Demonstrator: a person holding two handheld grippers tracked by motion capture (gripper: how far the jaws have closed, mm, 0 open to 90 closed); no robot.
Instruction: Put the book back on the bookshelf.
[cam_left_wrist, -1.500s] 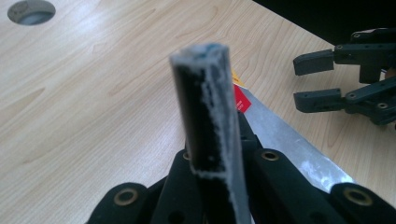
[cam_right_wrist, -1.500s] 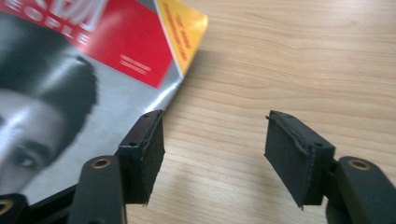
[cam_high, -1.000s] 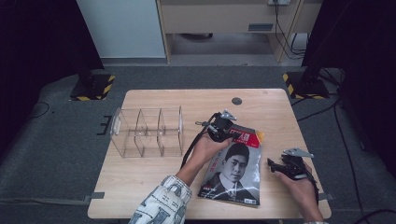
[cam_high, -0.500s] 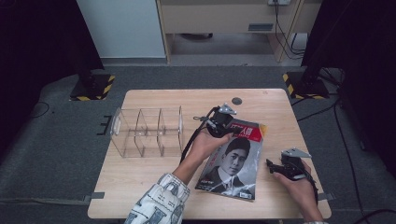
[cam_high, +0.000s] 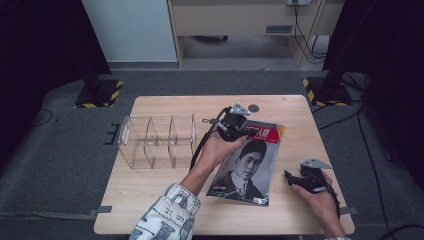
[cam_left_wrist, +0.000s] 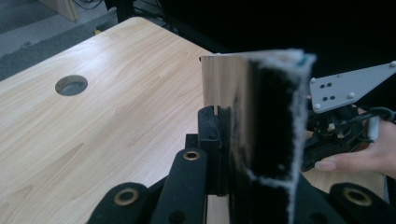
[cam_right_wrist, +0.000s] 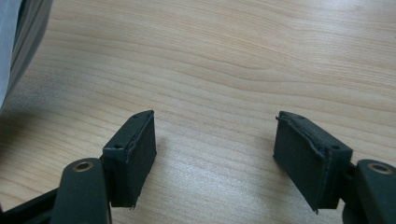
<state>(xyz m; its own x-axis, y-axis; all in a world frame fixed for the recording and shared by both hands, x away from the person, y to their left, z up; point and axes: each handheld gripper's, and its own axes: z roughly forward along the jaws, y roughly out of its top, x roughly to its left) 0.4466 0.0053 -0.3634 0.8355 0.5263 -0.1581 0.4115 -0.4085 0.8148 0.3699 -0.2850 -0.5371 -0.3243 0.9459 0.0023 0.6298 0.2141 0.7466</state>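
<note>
A magazine (cam_high: 246, 167) with a man's portrait on its cover lies right of the table's middle, its far edge lifted off the wood. My left gripper (cam_high: 239, 129) is shut on that far left corner. In the left gripper view the magazine's edge (cam_left_wrist: 275, 116) stands upright, pinched between the black jaws of the left gripper (cam_left_wrist: 236, 140). My right gripper (cam_high: 291, 177) rests on the table to the right of the magazine, open. In the right gripper view the right gripper (cam_right_wrist: 215, 144) has bare wood between its jaws, and the magazine's page edges (cam_right_wrist: 16, 42) lie at the far left.
A clear plastic organizer (cam_high: 155, 141) with several compartments stands left of the magazine. A round hole (cam_high: 253, 107) is cut in the table (cam_high: 150, 200) near its far edge. The other hand's gripper (cam_left_wrist: 341, 116) appears behind the magazine in the left gripper view.
My left gripper has risen with the magazine's far edge, tilting the magazine up more steeply. The right gripper has stayed where it was.
</note>
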